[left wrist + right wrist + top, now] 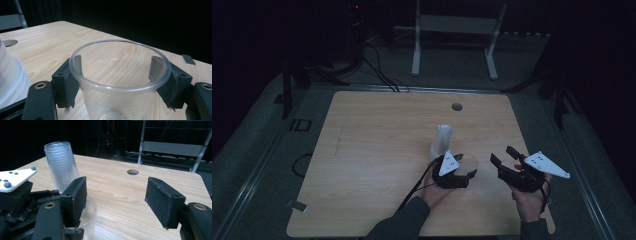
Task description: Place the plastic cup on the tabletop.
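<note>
Two hand-held grippers worked over a pale wooden table (377, 150) in a dim room. From the high view, the left gripper (462, 167) sat near the table's middle, with its grey three-cornered plate (448, 164) on top and a cable (414, 187) trailing back toward the person's sleeve. Its own view showed the two black jaws set against opposite sides of a single clear plastic cup (120, 82), just under the rim, so it was gripping that cup, which stood upright with its mouth open upward. A stack of nested clear cups (443, 142) stood mouth-down on the table just beside the held cup, on its far side; in the right gripper view the stack (61, 166) rose behind the left gripper. The right gripper (506, 156), held in the person's right hand (527, 200) near the table's right edge, had its jaws spread wide apart with nothing between them, well clear of both the cup and the stack. A round hole (456, 106) lay in the tabletop near the far edge, and a white metal frame (457, 30) stood on the floor beyond the table
</note>
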Available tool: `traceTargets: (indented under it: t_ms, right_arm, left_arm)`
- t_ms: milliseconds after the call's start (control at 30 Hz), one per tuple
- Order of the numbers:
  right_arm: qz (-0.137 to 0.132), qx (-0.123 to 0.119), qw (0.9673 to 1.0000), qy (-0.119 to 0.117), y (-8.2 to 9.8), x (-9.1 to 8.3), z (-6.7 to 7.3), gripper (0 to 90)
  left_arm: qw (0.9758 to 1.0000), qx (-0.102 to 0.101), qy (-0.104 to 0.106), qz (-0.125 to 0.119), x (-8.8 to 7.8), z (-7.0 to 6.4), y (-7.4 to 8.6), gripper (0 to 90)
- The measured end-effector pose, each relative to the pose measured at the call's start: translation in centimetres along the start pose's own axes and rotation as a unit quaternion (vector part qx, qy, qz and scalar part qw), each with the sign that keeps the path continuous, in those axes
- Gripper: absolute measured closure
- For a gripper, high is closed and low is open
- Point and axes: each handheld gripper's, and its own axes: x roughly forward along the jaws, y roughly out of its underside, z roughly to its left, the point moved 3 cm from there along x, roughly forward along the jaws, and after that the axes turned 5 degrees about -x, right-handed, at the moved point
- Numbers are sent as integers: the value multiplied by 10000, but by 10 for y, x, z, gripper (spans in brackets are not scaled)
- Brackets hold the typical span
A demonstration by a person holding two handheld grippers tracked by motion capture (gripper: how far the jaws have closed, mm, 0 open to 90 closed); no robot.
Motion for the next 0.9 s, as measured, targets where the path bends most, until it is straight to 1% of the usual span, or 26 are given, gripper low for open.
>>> traceTargets:
  t_ms: [167, 433, 600, 700, 767, 833, 900]
  right_arm:
    - [-5, 1, 10000, 3, 0, 0, 0, 334]
    - [-14, -13, 10000, 17, -1, -1, -1, 333]
    - [-11, -16, 10000, 26, 0, -1, -1, 333]
    - [-11, -24, 10000, 31, -1, -1, -1, 333]
    - [-14, -29, 10000, 34, -1, -1, -1, 333]
    - [-16, -30, 10000, 36, -1, -2, -1, 333]
    - [-15, -32, 10000, 37, -1, -2, -1, 333]
  left_arm:
    - [10000, -23, 1, 14, 0, 0, 1, 270]
    - [9999, -65, -18, 126, 1, 0, 2, 252]
    - [9997, -74, -60, 232, 1, -1, 3, 201]
    - [9994, -104, -47, 324, 1, 0, 3, 170]
    - [9991, -173, -7, 394, 1, 0, 4, 156]
    - [9990, -187, 20, 414, 0, 0, 4, 150]
    - [9988, -174, -2, 448, 0, 0, 4, 145]
